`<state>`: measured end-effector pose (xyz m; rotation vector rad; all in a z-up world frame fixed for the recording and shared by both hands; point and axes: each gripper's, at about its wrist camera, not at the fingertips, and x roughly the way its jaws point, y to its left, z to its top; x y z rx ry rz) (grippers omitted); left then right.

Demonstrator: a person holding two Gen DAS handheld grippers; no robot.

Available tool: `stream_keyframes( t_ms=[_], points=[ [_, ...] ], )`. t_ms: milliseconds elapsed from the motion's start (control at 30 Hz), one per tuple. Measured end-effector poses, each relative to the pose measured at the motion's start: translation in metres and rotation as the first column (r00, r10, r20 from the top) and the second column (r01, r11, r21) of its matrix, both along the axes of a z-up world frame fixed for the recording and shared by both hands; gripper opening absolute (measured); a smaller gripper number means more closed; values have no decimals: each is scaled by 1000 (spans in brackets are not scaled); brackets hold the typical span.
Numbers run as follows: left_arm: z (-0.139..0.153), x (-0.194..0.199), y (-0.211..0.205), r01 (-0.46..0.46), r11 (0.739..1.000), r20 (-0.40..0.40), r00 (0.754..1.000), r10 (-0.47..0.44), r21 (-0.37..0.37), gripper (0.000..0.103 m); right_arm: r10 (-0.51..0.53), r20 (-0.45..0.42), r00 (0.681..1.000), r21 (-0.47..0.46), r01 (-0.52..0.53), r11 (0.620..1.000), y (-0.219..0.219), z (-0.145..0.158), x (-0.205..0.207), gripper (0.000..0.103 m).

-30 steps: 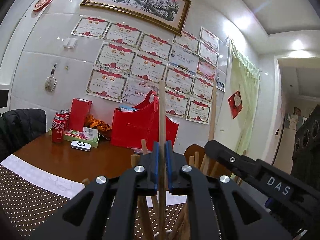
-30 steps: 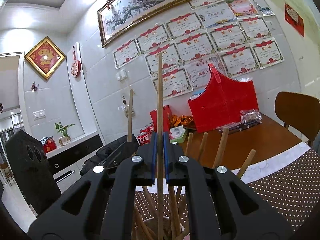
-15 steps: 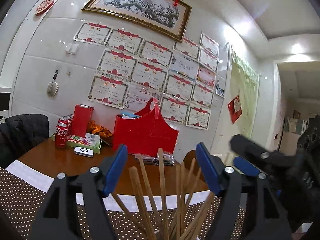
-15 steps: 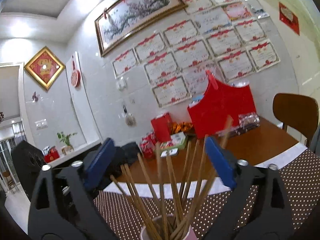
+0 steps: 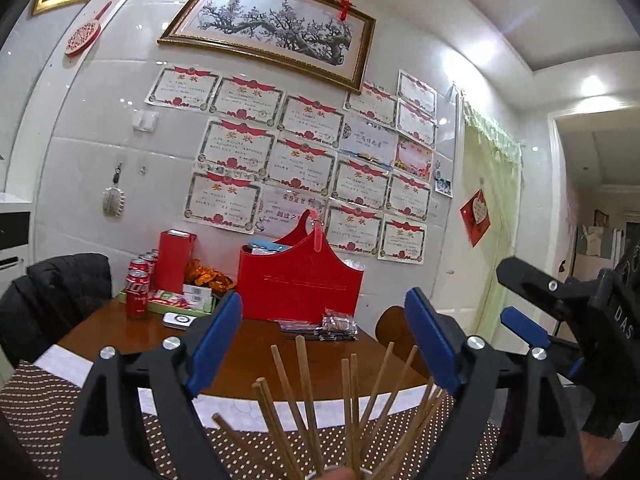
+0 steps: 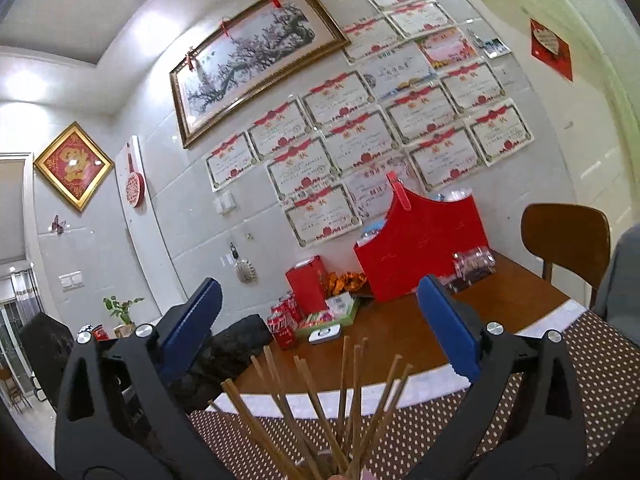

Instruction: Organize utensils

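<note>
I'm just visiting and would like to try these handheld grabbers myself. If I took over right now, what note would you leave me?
Left gripper: jaws opening, nothing pressed between them.
Right gripper: jaws wide open, holding nothing.
Wooden chopsticks: standing fanned out in a holder at the bottom edge of both views, on the brown dotted tablecloth; the holder itself is barely visible.
Done: those chopsticks are in the holder.
Left: neither view shows any loose utensils, so look around the table before continuing.

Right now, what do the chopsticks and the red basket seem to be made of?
The chopsticks look like plain wood or bamboo: matt tan, with square-cut tips. The red basket looks like stiff leather-like sheet, perhaps board: smooth, slightly glossy, holding sharp curved edges. I cannot tell more exactly.
</note>
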<state>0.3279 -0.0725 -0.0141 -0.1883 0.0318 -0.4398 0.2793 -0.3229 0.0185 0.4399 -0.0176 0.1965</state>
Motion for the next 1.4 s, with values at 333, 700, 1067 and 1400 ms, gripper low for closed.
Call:
stream_keyframes(
  t_ms=[333, 700, 1067, 1400],
  points=[
    [26, -86, 4, -143, 970, -96, 982, 165, 198, 83, -41, -247, 968, -98, 18, 995, 2, 6, -60, 97],
    [24, -190, 31, -204, 950, -209, 944, 254, 234, 83, -80, -303, 950, -264, -3, 964, 54, 1, -153, 97],
    [9, -268, 52, -288, 927, -212, 916, 340, 241, 83, -141, -291, 946, -346, 33, 938, 78, -12, -218, 97],
    [15, -294, 49, -319, 910, -137, 922, 363, 265, 84, -168, -237, 957, -362, 74, 929, 85, -6, -240, 97]
  ],
)
